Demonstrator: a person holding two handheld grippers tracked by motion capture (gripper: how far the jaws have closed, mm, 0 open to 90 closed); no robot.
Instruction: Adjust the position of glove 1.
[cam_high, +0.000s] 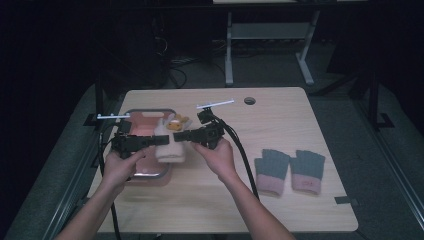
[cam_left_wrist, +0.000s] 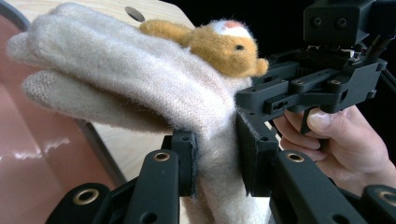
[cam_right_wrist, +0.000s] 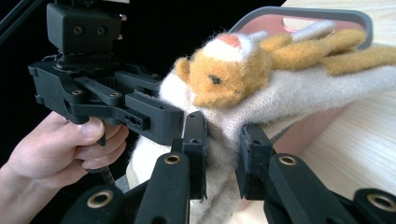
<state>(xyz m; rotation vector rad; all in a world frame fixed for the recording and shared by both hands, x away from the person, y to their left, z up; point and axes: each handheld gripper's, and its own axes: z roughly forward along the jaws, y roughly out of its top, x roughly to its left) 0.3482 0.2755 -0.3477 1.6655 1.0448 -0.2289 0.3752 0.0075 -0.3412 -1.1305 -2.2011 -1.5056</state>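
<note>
Clearance: wide bare wood tabletop (cam_high: 280, 130) betw. the work area and the pair of grey fingerless knit gloves w/ pink cuffs (cam_high: 289, 171) at right; the grey-rimmed pink tray (cam_high: 150, 116) lies near the table's left edge. Left gripper (cam_high: 155, 141) and right gripper (cam_high: 181, 135): jaws pinch the cream fuzzy wool mitten w/ orange plush animal on its back (cam_high: 169, 145) from opp. sides, over the tray's right rim. Mitten nap is fluffy. Room dim; dark floor and desk legs behind.
</note>
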